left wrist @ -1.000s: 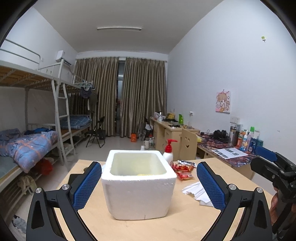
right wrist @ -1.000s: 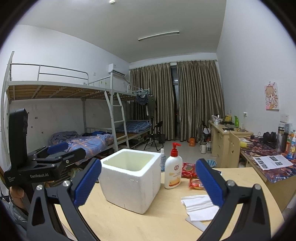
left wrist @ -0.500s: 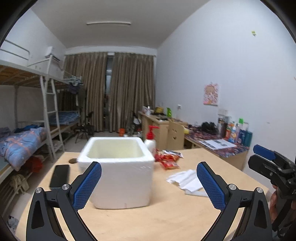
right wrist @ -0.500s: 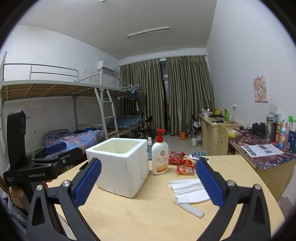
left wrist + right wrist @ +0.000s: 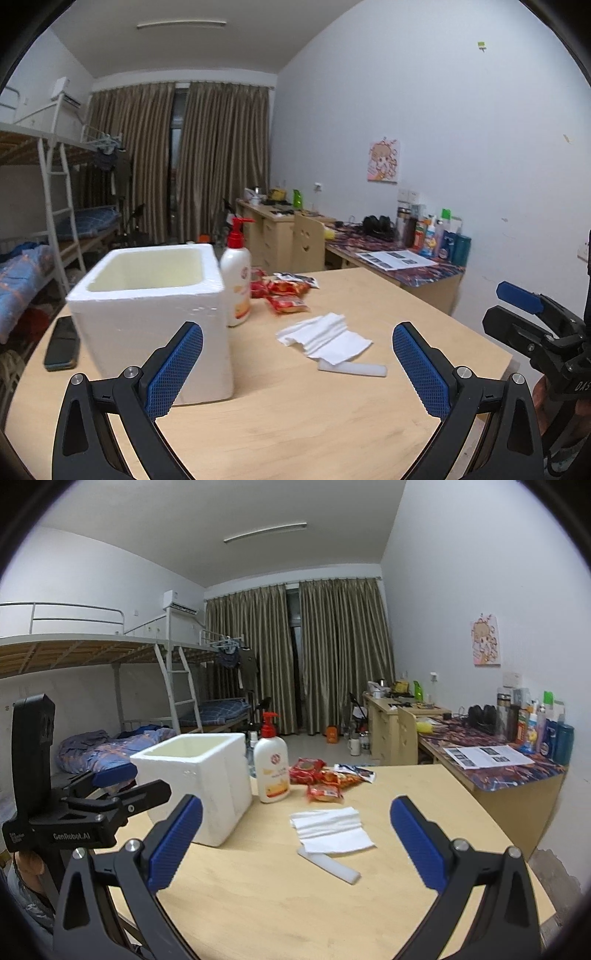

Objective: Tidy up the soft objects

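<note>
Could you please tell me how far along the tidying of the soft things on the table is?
Nothing looks done yet: the white foam box shows no contents from here, though its floor is hidden. Nothing is in hand; the left gripper and right gripper are both open and empty. Left to do: the white tissues and red snack packets on the wooden table.

Both tools have swung right, toward the tissues.

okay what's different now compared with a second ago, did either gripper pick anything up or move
Nothing was picked up. The left gripper swung rightward, so the foam box slid from centre to the left of its view and the tissues now sit between its fingers. The right gripper turned slightly right too. Both stayed open and empty; the lotion bottle and snack packets haven't moved.
</note>
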`<state>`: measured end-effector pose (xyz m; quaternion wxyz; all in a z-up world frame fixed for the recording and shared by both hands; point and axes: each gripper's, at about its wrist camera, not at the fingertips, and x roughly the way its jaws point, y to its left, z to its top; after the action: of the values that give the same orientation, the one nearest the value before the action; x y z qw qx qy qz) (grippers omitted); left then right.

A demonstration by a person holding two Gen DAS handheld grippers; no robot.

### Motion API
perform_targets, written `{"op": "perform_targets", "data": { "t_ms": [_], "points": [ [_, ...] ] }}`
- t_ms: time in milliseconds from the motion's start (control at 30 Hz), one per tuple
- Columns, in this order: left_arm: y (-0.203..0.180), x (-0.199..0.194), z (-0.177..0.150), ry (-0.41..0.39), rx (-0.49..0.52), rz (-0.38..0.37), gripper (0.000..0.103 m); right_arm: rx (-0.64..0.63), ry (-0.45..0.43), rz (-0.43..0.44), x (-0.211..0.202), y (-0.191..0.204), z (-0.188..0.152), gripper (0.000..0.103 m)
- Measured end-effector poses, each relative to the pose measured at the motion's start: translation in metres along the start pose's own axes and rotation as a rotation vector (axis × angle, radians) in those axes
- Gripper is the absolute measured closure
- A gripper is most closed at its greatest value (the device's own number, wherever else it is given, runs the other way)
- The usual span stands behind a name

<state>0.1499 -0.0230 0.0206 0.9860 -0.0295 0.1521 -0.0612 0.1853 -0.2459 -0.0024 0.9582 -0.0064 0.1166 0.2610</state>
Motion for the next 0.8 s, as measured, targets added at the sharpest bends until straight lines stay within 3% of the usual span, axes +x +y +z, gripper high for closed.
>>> {"op": "perform_targets", "data": {
  "t_ms": [467, 800],
  "points": [
    [-0.026, 0.063, 0.005, 0.073, 0.046, -0.049, 0.000, 0.055, 0.056, -0.033, 0.014, -0.037, -0.014, 0.000],
    [-0.033, 0.126, 0.012, 0.134, 0.069, -0.116, 0.000, 0.059, 0.138, 0.020, 0.042, -0.053, -0.027, 0.000]
  ]
}}
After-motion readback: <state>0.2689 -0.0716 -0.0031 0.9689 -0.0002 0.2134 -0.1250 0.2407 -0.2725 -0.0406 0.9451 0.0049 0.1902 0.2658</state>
